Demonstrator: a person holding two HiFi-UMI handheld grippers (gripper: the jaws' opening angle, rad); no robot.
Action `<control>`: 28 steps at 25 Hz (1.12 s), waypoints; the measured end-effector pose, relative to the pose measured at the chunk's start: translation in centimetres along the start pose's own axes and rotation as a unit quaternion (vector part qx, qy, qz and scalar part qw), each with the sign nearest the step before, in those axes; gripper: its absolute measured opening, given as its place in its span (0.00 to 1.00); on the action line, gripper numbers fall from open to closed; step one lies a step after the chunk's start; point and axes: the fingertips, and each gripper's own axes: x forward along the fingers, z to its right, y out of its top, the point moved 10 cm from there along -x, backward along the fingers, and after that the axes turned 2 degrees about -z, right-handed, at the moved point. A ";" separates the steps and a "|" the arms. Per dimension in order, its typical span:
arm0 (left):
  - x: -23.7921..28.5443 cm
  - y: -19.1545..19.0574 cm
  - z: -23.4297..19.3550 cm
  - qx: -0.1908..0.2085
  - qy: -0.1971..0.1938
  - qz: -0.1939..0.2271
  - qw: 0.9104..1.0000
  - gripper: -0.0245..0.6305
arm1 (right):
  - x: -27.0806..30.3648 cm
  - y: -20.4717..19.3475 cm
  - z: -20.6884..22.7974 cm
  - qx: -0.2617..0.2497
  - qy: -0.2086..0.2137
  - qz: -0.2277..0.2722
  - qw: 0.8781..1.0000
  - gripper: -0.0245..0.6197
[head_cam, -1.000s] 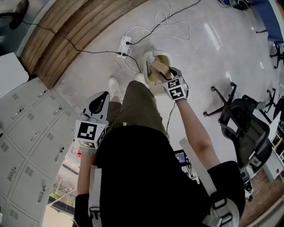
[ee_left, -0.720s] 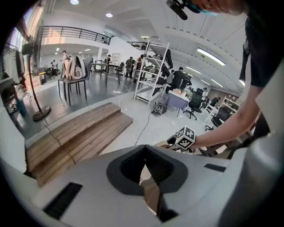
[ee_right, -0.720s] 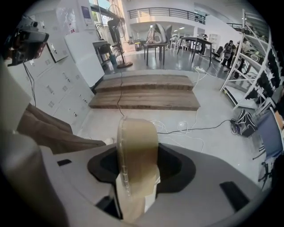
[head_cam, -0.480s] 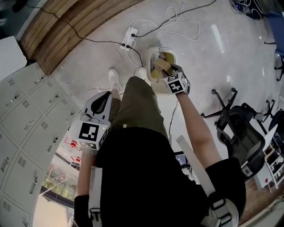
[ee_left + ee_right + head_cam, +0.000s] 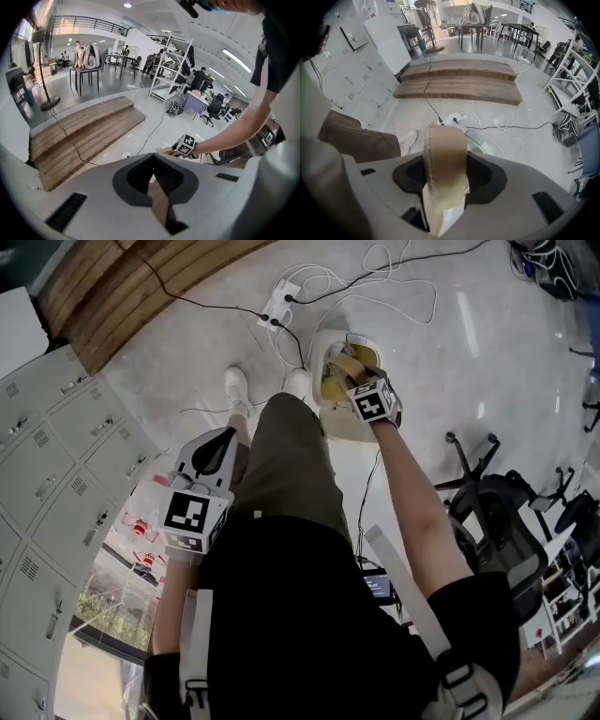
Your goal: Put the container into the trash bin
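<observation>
Clamping container (image 5: 443,168) in right gripper (image 5: 354,381), over trash bin (image 5: 347,430)

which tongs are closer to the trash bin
Right. The right tongs hold the container just over the trash bin; the left tongs are beside the person's thigh, well clear of it.

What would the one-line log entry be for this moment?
right tool: grips container | container: over trash bin | left tool: shut | step: release pending
</observation>
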 end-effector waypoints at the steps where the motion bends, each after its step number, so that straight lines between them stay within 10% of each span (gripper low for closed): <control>1: 0.4 -0.3 -0.1 -0.006 -0.001 -0.004 1.000 0.05 | 0.7 -0.1 0.2 0.002 0.001 -0.005 1.000 0.37; 28: 9.4 -7.4 -3.4 -0.042 0.005 -0.099 0.994 0.05 | 14.7 0.1 3.0 -0.011 0.004 -0.089 0.996 0.38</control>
